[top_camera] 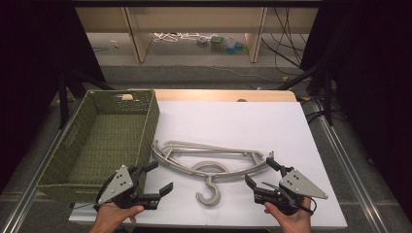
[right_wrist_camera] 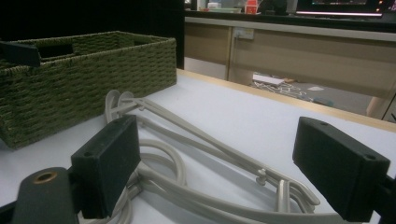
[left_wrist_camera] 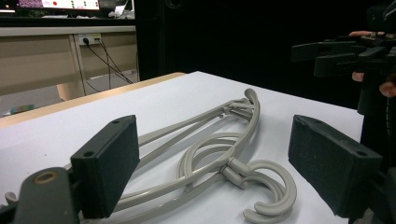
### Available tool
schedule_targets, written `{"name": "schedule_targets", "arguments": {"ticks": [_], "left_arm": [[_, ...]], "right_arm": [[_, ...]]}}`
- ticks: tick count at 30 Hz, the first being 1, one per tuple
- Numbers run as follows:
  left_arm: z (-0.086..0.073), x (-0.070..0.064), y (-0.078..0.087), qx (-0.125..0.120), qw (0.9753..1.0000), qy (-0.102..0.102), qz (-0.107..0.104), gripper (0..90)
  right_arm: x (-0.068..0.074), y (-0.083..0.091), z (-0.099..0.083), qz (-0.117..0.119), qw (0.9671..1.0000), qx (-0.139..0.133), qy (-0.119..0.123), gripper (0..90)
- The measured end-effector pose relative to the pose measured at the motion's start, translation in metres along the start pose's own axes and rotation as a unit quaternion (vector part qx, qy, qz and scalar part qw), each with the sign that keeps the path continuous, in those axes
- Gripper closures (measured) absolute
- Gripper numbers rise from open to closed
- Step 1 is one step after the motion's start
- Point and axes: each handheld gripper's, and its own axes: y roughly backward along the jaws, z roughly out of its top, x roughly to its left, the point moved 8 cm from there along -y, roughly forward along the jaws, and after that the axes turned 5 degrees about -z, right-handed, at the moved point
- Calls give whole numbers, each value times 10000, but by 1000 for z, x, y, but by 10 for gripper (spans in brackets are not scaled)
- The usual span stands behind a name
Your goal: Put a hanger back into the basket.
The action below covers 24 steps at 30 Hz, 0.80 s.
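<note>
While both grippers, left (top_camera: 154, 180) and right (top_camera: 260, 174), hover with jaws spread, the stacked hangers (top_camera: 209, 164) (mid-desk, right of the basket (top_camera: 99, 141)) could separate if only one is pinched.

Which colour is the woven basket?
Olive green basket, clearest in the right gripper view.

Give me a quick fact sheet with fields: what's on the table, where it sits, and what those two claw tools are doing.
Main item: grey hangers, stacked, lying flat, hooks toward the person
Container: green woven basket, left of the hangers, nothing seen inside
Surface: white table
Left gripper: open, near the hangers' left end, holding nothing
Right gripper: open, near the hangers' right end, holding nothing
Contact: neither gripper grips the hangers
</note>
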Motion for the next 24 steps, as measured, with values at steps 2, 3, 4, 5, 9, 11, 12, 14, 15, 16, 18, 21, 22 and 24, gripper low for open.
{"name": "schedule_targets", "arguments": {"ticks": [2,3,4,5,9,11,12,14,15,16,18,21,22,24], "left_arm": [[0,0,0,7,10000,-31,-6,163],[0,1,0,11,10000,-36,-3,163],[0,1,0,16,10000,-73,-9,165],[-1,1,0,20,10000,-45,-4,165],[0,0,-1,30,9999,-87,-58,165],[0,0,-2,55,9999,-79,-109,164],[-1,0,-2,88,9999,-79,-126,164],[-1,0,-4,114,9998,-87,-149,163],[0,0,-6,81,9999,-3,-142,163],[0,0,-6,81,9999,-3,-142,163],[1,1,-8,104,9998,-57,-166,163],[1,3,-10,138,9997,-69,-182,164],[2,3,-11,148,9997,-83,-191,164],[3,2,-12,153,9997,-43,-206,164]], "right_arm": [[-1,0,1,-43,10000,-58,-5,157],[-1,1,0,20,10000,-5,-2,157],[-1,0,1,5,10000,-42,-12,157],[-1,0,1,5,10000,-42,-12,157],[0,0,1,5,10000,-78,-2,157],[-1,0,1,-3,10000,-87,7,157],[-1,0,1,-3,10000,-87,7,157],[0,0,1,46,10000,-42,-1,157],[0,0,1,48,10000,-46,0,158],[0,0,1,48,10000,-46,0,158],[0,1,1,57,10000,-36,6,158],[0,0,1,41,10000,-71,-11,159],[0,0,1,41,10000,-71,-11,159],[0,0,1,51,10000,-77,-15,159]]}}
